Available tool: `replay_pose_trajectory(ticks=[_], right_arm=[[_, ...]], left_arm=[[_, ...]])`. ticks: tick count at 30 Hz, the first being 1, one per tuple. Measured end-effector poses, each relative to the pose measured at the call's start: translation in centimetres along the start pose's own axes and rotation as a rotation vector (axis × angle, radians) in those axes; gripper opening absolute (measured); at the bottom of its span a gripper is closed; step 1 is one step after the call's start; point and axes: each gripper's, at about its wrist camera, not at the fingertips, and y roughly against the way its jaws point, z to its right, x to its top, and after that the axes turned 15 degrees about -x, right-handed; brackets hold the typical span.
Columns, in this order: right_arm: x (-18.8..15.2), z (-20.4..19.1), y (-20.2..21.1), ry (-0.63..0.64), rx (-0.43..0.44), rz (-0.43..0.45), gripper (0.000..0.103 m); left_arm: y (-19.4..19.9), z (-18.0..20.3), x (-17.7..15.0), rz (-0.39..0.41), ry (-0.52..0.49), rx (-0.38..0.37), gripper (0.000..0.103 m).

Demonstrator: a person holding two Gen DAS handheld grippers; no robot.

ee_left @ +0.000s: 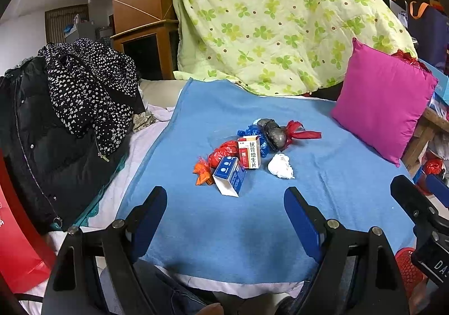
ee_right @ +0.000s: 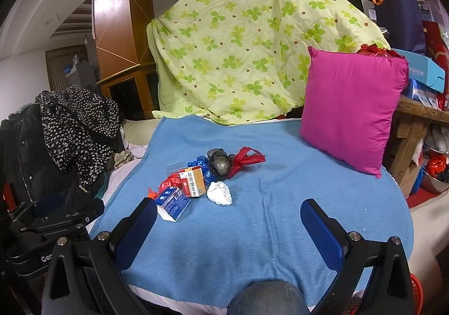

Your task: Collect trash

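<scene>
Right, both grippers gaping over the blue blanket point(ee_left: 224, 216), nothing held.
Left gripper point(ee_left: 226, 202) and right gripper point(ee_right: 228, 214) face the trash pile point(ee_left: 249, 146) at twelve o'clock; magenta pillow point(ee_left: 384, 101) at two, black jacket point(ee_left: 42, 146) at nine.

The upright orange-and-white medicine box point(ee_left: 249, 151) reads "抗骨增生片"; the light-blue carton point(ee_right: 426, 73) beside the pillow reads "FASHION".

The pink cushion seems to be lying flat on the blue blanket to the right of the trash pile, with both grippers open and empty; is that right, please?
Not quite: the pink cushion stands upright on the blue blanket, as the right wrist view shows. It is indeed right of the trash pile, and both grippers are open and empty.
</scene>
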Motion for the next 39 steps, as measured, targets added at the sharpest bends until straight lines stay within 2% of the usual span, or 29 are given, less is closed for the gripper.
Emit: replay_pose_trajectory(ticks=[39], right_arm=[[0.60,0.05,0.16,0.006,-0.015,0.015,0.103]], left_arm=[[0.35,-0.41,0.16,0.004,0.001,0.000,0.086]])
